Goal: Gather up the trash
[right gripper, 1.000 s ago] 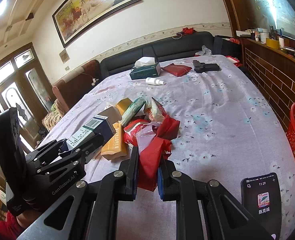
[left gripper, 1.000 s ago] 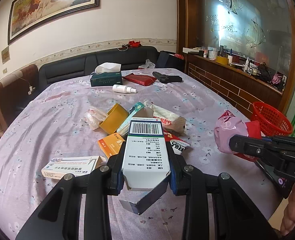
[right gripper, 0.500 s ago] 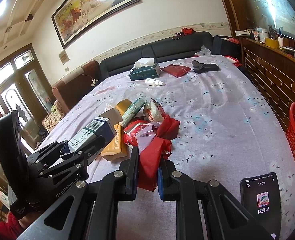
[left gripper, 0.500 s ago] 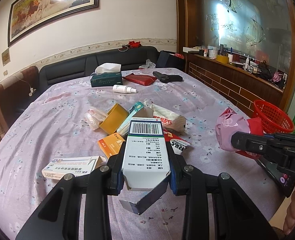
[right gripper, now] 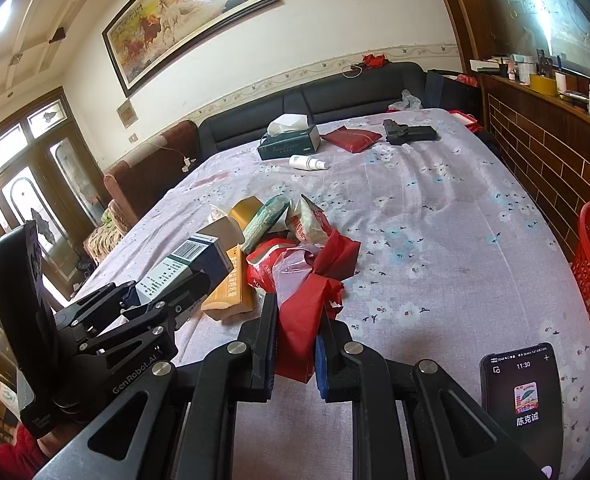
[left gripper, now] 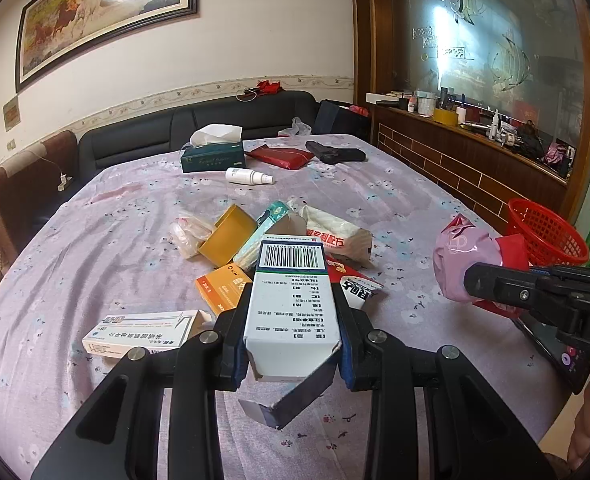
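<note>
We have the left claw [left gripper: 293, 336] clamped on a white carton [left gripper: 291, 304], its torn end flap hanging loose. The right claw [right gripper: 295, 344] pinches a red-and-pink plastic bag [right gripper: 303, 300], lifted above the table [right gripper: 435, 216]. The red basket [left gripper: 545, 232] sits off the table's right edge (likely the bin). We'd carry the bag over first, keeping both grips firm, and release only above the rim.
</note>
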A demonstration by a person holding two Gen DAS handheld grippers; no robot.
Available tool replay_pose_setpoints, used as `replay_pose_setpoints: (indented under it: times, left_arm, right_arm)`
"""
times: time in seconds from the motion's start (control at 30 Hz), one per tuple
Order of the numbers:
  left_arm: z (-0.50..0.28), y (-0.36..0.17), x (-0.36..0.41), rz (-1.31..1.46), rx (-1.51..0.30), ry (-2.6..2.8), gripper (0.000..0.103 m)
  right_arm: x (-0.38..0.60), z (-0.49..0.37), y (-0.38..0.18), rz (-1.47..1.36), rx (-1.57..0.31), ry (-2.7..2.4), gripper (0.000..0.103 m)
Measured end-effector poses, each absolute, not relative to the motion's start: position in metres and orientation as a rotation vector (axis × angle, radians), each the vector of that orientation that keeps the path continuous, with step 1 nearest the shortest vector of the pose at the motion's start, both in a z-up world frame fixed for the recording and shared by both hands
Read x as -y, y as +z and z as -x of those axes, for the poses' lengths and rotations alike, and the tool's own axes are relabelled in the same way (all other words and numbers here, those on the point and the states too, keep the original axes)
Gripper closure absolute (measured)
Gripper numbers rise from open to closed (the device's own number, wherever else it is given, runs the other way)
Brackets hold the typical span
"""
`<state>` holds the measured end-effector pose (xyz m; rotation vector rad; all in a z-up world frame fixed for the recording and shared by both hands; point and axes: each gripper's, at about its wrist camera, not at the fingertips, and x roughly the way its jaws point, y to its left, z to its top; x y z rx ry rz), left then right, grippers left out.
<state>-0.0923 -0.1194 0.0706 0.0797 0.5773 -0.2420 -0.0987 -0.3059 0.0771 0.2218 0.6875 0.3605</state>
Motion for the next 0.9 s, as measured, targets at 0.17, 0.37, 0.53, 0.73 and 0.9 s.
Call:
replay_pose_setpoints:
  times: [0.17,0.37,0.53,0.73,0.9]
  left_arm:
    - [0.092,0.070,0.120,-0.079,-0.578,-0.241,0.070]
    - [0.092,0.071,0.119,-0.074,-0.579,-0.245,0.070]
    - [0.092,0.071,0.118,-0.057,-0.583,-0.258,0.070]
    - [0.094,0.072,0.121,-0.059,-0.582,-0.267,0.070]
    - [0.094,0.074,0.122,-0.054,-0.580,-0.272,0.070]
  right_arm:
    - [0.307,0.098,0.077,-0.226,-0.688,0.361,0.087]
    - [0.310,0.097,0.077,-0.233,-0.689,0.358,0.087]
    - [0.312,0.098,0.078,-0.237,-0.685,0.353,0.087]
    - [0.315,0.098,0.076,-0.253,-0.693,0.349,0.087]
    - [0.316,0.100,0.080,-0.258,-0.684,0.351,0.087]
